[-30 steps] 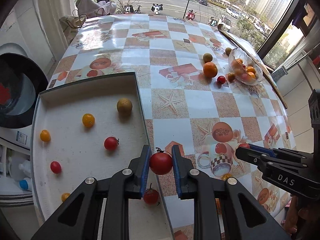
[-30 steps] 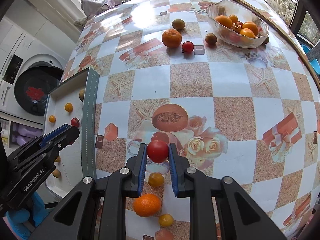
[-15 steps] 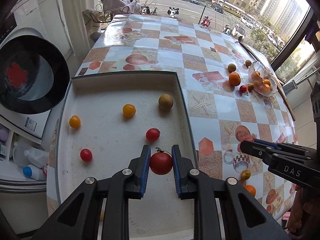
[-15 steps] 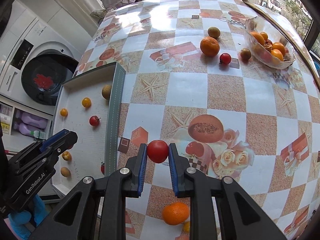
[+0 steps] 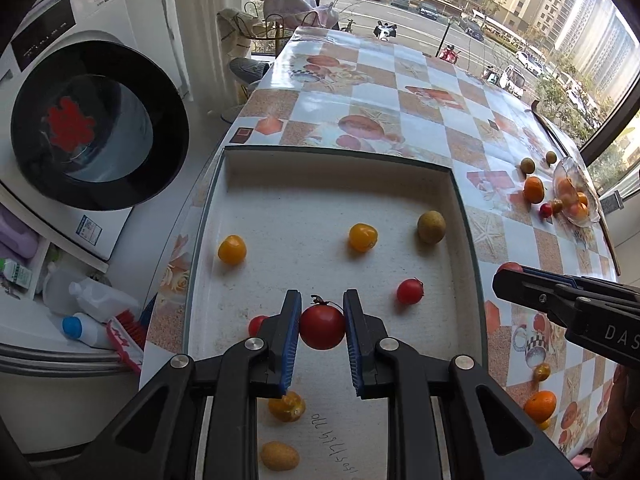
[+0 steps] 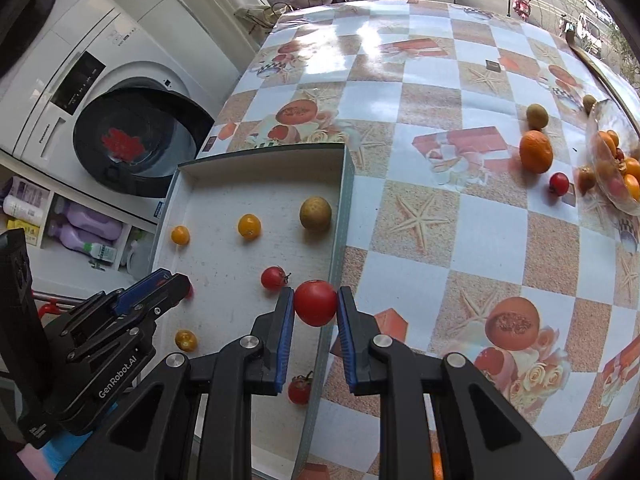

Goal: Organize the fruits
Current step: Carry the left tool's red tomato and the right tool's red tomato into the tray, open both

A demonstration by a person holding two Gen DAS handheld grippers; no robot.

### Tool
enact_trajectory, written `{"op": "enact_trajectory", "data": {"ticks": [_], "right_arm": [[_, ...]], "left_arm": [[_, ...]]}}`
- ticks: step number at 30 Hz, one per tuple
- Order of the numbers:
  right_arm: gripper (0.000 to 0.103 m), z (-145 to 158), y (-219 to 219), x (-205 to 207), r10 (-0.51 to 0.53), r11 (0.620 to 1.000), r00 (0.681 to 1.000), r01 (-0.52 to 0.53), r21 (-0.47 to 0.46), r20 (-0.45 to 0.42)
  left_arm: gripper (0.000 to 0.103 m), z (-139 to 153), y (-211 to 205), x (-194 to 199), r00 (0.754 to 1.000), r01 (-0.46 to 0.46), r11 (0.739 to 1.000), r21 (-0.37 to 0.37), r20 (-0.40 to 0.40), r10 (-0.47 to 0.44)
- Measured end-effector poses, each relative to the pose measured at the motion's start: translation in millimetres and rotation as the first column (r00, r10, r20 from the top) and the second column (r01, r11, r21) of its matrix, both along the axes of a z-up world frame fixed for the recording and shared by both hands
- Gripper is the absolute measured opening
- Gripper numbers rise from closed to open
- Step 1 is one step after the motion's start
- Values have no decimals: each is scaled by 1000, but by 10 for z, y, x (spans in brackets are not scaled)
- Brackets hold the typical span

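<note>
My left gripper (image 5: 322, 327) is shut on a red tomato (image 5: 322, 327) with a stem and holds it over the white tray (image 5: 320, 172). My right gripper (image 6: 315, 307) is shut on a second red tomato (image 6: 315, 307) above the tray's right wall (image 6: 344, 216). The tray holds several small fruits: yellow tomatoes (image 5: 363, 237), red cherry tomatoes (image 5: 409, 291) and a brownish round fruit (image 5: 431, 227). The right gripper shows at the right of the left wrist view (image 5: 516, 280); the left gripper shows at the lower left of the right wrist view (image 6: 160, 292).
A glass bowl (image 6: 600, 128) of fruit stands at the table's far right, with an orange (image 6: 536, 151), a red tomato (image 6: 559, 183) and brown fruits beside it. An orange (image 5: 540, 404) lies near the front edge. A washing machine (image 5: 100, 128) stands left of the table.
Both grippers have moved left with their tomatoes. The left one now hangs deeper over the tray; the right one has come from the tablecloth to the tray's right wall.
</note>
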State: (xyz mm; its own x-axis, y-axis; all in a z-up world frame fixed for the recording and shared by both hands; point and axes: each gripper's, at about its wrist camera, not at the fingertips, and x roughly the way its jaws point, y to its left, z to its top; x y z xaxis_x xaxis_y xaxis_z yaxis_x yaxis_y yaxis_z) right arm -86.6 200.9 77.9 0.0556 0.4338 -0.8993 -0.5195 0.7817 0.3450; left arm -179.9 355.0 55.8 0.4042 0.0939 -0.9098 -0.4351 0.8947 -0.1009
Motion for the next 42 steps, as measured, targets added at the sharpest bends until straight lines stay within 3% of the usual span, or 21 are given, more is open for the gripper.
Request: {"op": "enact_trajectory", "data": {"ticks": [17,35,41,42], "right_arm": [[23,-397,624,184,58,997,997,-60,-54,-47],[25,-520,734,132,131,983,991,-130,-133,-5],[42,-453,695,61,146,982,989,-142,-124,24],[48,-435,691,38,152,982,988,-148,-118,30]], "left_arm": [[23,-387,232,341,997,27,1000,4,-71,-26],[24,-409,214,366,995,48,998,28,-91,-45],[24,-308,216,317,995,68,997,41,-70,-65],[33,-297,212,314,995,74,996,43,-69,-71]]}}
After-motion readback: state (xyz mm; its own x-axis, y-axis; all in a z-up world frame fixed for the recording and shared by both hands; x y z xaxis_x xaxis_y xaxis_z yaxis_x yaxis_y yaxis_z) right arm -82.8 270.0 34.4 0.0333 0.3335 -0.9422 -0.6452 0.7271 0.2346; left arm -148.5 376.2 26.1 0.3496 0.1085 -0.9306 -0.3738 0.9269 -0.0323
